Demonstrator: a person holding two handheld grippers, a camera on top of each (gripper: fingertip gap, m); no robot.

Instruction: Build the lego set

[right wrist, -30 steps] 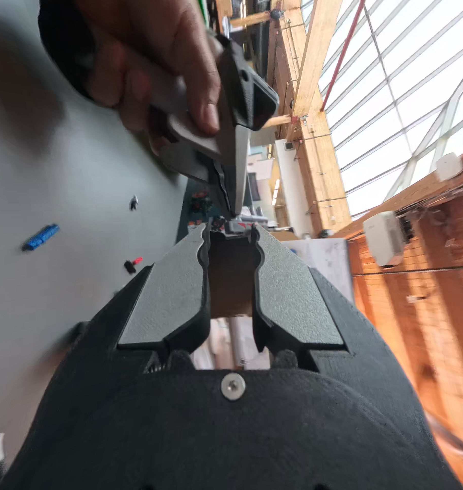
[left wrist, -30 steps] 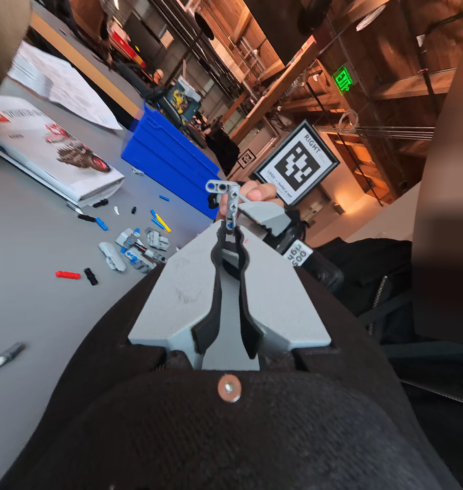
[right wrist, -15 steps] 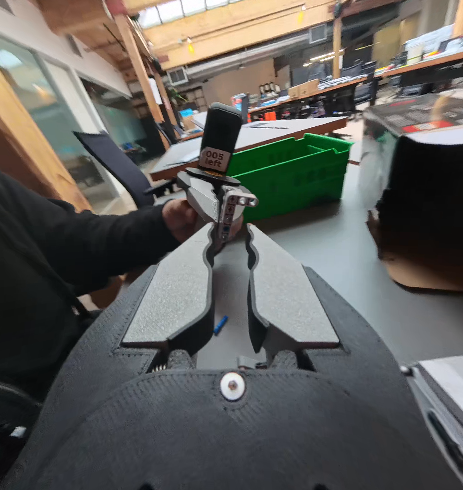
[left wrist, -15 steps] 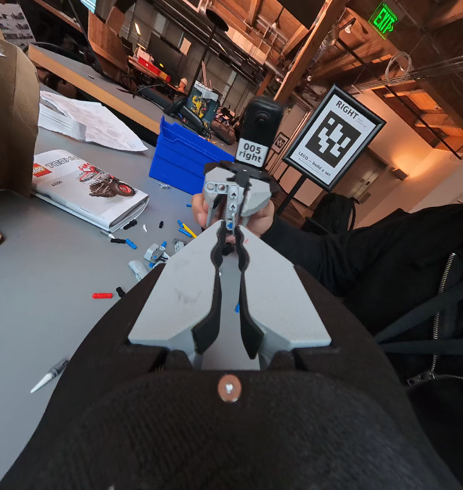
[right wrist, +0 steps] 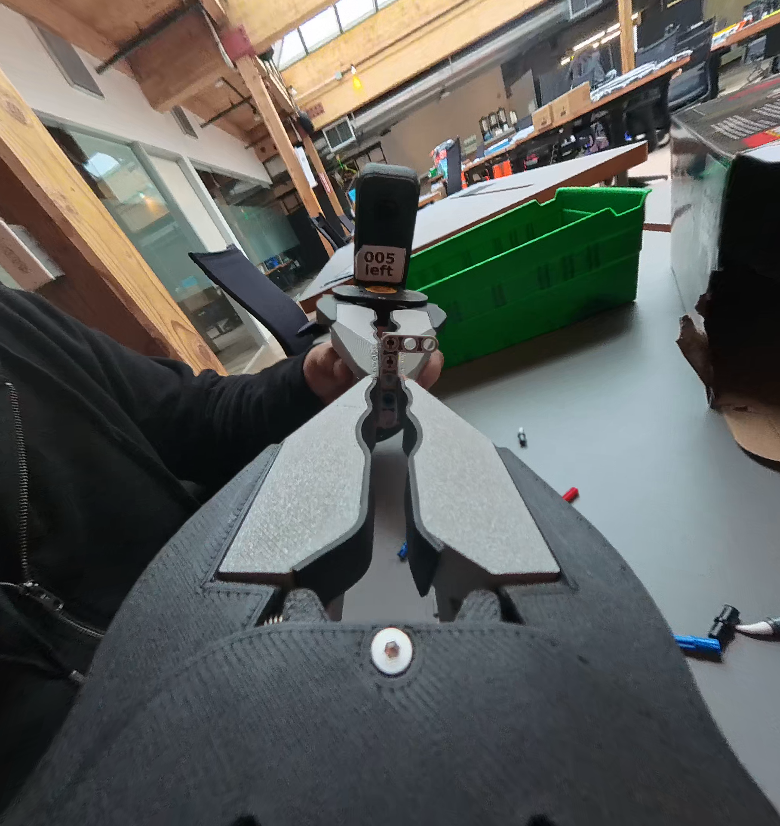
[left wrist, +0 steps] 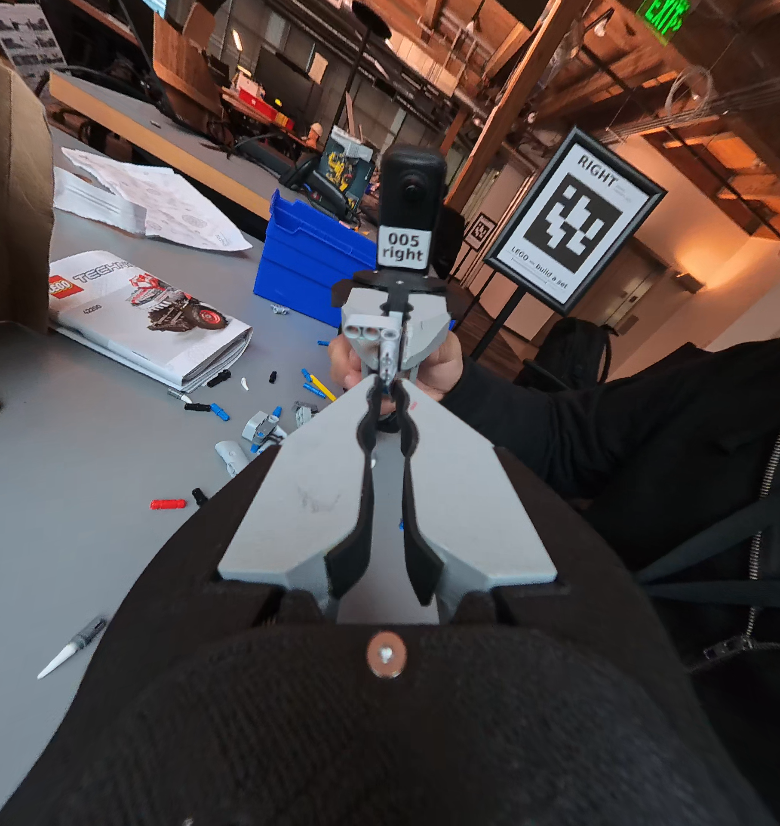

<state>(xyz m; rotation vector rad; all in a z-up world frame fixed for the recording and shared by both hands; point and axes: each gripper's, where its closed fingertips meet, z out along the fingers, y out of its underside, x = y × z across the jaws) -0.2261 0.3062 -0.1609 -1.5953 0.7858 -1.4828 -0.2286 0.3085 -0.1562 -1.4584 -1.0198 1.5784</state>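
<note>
A wide workshop with timber beams; the grey table [left wrist: 66,469] carries a blue bin [left wrist: 308,263] on one side, a green bin [right wrist: 535,277] on the other, a folded booklet [left wrist: 151,317], and a scatter of loose pins [left wrist: 263,402].

Half a second ago the two grippers faced each other as now, but the right gripper's fingers stood apart. Now the right gripper [right wrist: 389,393] has closed in on the lower stem of the grey L-beam [right wrist: 399,353], raised above the table between both tools. The left gripper [left wrist: 384,389] stays clenched on the same beam [left wrist: 375,339] from the other side.

To my eye this is a hand-over or a steadying grip, so the beam can be turned or pinned next.
</note>
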